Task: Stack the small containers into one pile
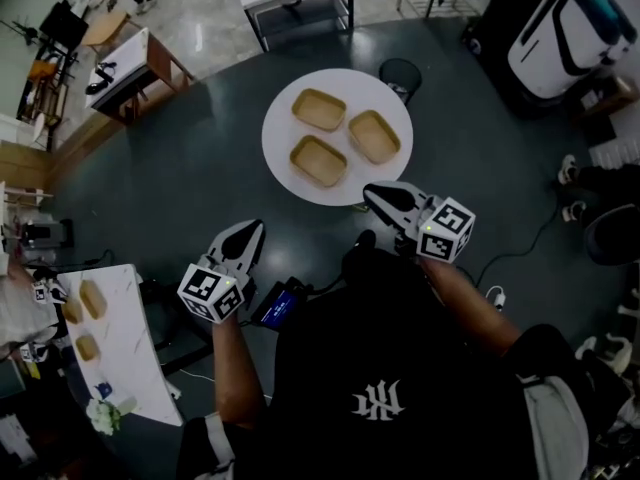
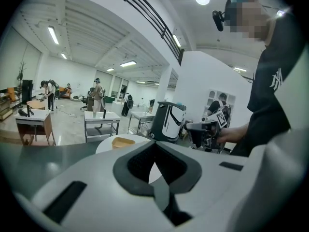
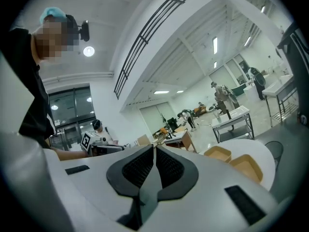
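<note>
Big open hall, dark grey floor (image 1: 180,168), round white bench (image 1: 283,118) mid-scene, far from the person. Three containers sit on it, none stacked: far container (image 1: 319,109), right container (image 1: 374,136), near container (image 1: 319,160). They lie flat, mouths up, in a loose triangle. They are just beside each other, with small gaps and no touching as far as the head view shows.

All three look alike: shallow tan trays, rounded-rectangle, thin rim, empty. Material looks like pulp or card. With the same shape and sloped walls, they should nest one in another.

Left hand-held gripper (image 1: 247,238) is clenched with nothing between the jaws. Its own view shows the pads meeting, with only the bench and one container far behind. Right hand-held gripper (image 1: 383,198) is likewise clenched and empty, pads closed to a thin seam.

Both are held low and close to the person's body. The left is well short of the bench. The right tip overlaps the bench's near edge in the head view but seems above it, not touching.

Judgement: approach stage, stacking not begun. The jaws must open before any pick. The spread-out layout leaves room to take one rim without bumping a neighbour.

Black bin (image 1: 400,73) stands on the floor beyond the bench, to the right. Side bench (image 1: 135,348) at near left carries more tan trays, apart from this set.
</note>
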### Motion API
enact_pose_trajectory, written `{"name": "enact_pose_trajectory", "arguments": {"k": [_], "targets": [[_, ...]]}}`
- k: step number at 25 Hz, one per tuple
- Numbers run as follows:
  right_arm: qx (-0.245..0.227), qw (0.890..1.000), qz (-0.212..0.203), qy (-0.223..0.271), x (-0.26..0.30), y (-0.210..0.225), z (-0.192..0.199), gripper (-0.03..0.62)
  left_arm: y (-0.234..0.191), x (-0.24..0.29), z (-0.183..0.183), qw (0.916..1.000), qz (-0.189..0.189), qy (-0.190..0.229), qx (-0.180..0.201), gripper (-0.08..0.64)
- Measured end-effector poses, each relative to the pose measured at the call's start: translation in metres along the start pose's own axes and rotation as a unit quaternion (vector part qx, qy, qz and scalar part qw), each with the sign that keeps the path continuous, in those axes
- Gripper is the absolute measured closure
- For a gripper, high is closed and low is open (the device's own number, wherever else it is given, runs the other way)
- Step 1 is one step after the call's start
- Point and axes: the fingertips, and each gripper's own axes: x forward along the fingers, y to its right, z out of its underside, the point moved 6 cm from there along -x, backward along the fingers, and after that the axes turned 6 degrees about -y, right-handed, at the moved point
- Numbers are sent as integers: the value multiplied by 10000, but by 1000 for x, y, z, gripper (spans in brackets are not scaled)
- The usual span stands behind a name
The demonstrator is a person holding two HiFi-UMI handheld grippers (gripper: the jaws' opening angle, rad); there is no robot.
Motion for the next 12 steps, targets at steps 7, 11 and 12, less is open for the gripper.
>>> {"name": "enact_pose_trajectory", "arguments": {"k": [7, 11, 12], "targets": [[59, 9999, -77, 111, 25, 47, -36, 551, -33, 34, -36, 9999, -59, -106, 27, 557], [156, 9998, -103, 111, 32, 64, -42, 551, -45, 49, -50, 9999, -54, -141, 55, 558], [179, 9997, -109, 119, 34, 67, -43, 551, -48, 51, -52, 9999, -48, -148, 68, 557]]}}
